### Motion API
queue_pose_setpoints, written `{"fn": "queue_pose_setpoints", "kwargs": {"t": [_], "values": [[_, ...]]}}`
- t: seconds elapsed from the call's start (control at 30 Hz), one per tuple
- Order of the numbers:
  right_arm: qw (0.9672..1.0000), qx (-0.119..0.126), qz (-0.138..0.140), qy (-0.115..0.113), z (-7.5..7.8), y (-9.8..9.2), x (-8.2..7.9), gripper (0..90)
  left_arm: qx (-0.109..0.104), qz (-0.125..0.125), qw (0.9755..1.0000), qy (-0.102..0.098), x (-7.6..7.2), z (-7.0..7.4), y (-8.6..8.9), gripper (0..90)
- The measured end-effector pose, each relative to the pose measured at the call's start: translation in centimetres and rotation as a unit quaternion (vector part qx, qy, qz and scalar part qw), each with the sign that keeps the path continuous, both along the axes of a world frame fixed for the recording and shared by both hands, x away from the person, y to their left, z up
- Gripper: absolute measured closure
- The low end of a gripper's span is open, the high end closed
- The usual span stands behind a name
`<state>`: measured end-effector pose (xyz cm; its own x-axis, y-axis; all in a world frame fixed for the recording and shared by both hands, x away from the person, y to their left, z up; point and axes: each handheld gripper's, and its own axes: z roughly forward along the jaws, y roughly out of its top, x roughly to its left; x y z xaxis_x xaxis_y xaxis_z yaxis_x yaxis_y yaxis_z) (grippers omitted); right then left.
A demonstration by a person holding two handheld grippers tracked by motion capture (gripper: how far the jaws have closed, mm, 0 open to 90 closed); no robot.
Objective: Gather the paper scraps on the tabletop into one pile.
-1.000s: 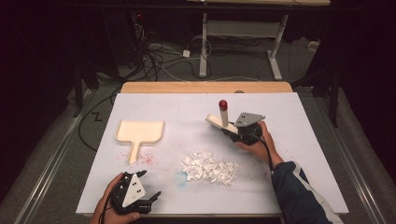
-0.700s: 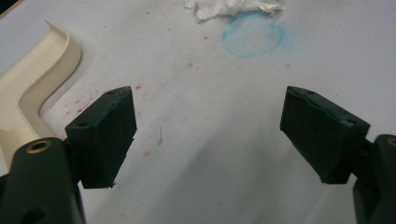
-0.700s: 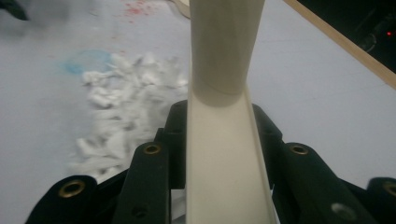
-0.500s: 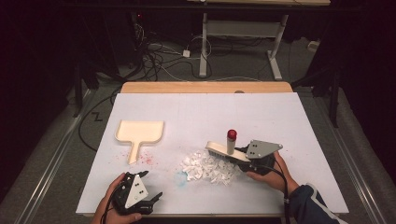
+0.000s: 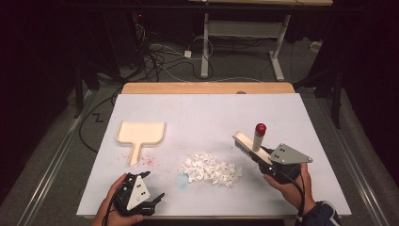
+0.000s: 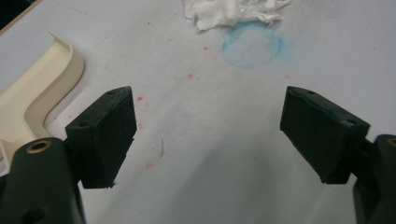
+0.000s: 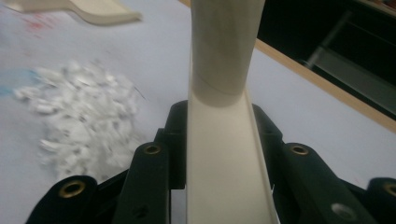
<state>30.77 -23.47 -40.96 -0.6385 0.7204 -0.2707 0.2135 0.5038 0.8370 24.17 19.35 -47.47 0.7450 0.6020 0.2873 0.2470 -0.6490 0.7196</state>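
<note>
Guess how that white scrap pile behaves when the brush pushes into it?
The scrap pile looks like loose small crumpled bits, so probably very light and apt to scatter rather than slide together. The brush in the right gripper likely needs slow strokes.

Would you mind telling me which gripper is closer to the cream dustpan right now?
Left. The left gripper rests open at the table's near edge, just below the dustpan handle. The right gripper, shut on the brush, is across the paper scraps.

lab: white table (image 5: 207,113), floor cables (image 5: 164,52), dark surroundings
</note>
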Motion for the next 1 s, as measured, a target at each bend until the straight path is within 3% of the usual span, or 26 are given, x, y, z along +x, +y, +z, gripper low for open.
{"fn": "queue_pose_setpoints", "kwargs": {"t": [0.23, 0.4, 0.6, 0.8, 0.9, 1.0], "values": [[0.9958, -0.028, -0.079, 0.037, -2.7, 1.0, 0.0, 67.7, -0.005, 0.006, 1.0000, -0.005, -0.1, 0.2, 0.0, 17.4], [0.9940, -0.008, -0.098, 0.047, -3.3, 3.2, -1.0, 67.4, -0.008, 0.007, 0.9999, -0.004, -0.1, 0.2, 0.1, 17.5], [0.9952, 0.004, -0.091, 0.035, -3.8, 7.2, -1.9, 67.5, -0.015, 0.005, 0.9998, -0.009, -0.3, 0.3, 0.1, 17.4], [0.9976, 0.010, -0.065, 0.022, -4.1, 11.2, -1.7, 67.6, -0.017, 0.001, 0.9998, -0.007, -0.3, 0.3, 0.0, 17.5], [0.9980, 0.012, -0.060, 0.017, -4.1, 12.1, -1.0, 67.6, -0.017, -0.001, 0.9998, -0.008, -0.1, 0.3, -0.2, 17.5], [0.9976, 0.026, -0.063, 0.011, -3.7, 11.6, -0.6, 67.6, -0.014, -0.001, 0.9999, -0.007, -0.1, 0.2, -0.2, 17.4]]}}
